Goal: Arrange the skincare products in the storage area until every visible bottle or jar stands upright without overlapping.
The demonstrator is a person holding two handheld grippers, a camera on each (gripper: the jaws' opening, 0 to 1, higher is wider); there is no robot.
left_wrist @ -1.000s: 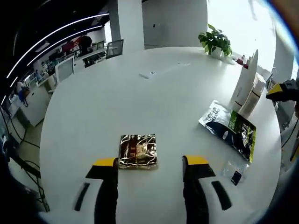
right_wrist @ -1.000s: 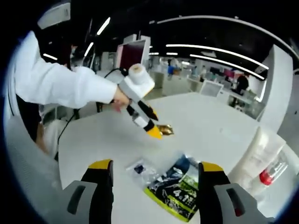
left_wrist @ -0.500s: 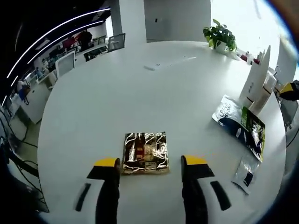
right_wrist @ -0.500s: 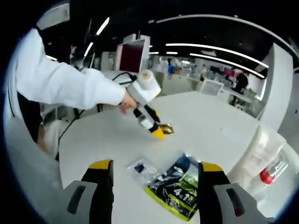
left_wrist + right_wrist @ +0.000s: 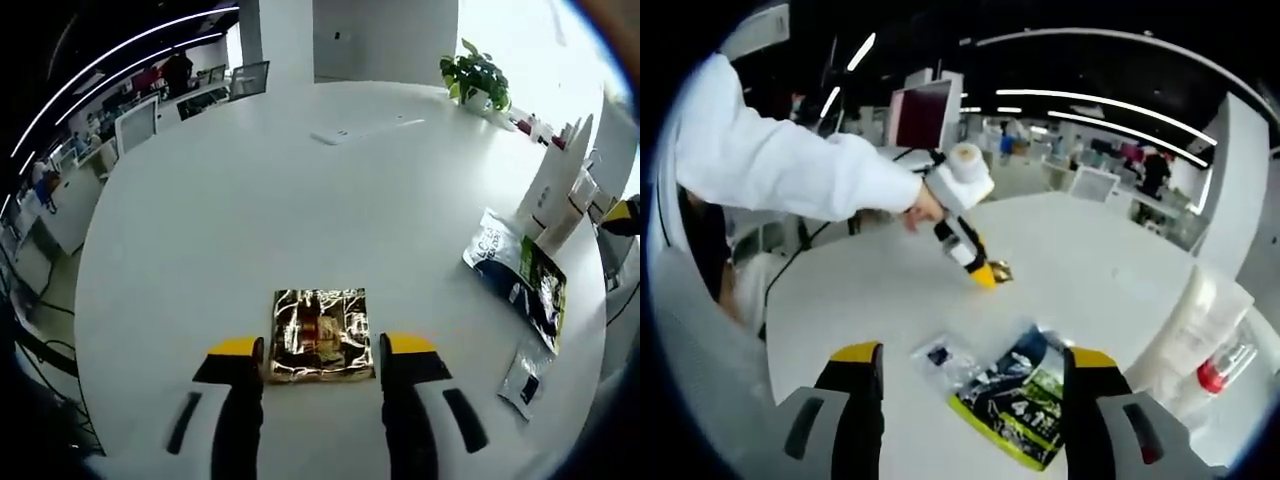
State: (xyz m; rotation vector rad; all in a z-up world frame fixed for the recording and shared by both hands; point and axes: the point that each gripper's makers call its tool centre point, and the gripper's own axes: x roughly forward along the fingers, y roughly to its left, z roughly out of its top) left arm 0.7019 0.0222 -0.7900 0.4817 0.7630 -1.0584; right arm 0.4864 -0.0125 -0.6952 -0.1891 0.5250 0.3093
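Straddling the gold packet (image 5: 320,335), left gripper (image 5: 322,352) gapes wide.

White lettering on the dark pouch (image 5: 517,279), too small and blurred to read

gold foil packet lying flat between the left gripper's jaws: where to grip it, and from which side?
The gold foil packet lies flat on the white table, so there is no height to pinch. The left gripper is open and already straddles its near end. I'd probably come down from above at that near edge and close across its two side edges, which run parallel and roughly match the jaw gap.
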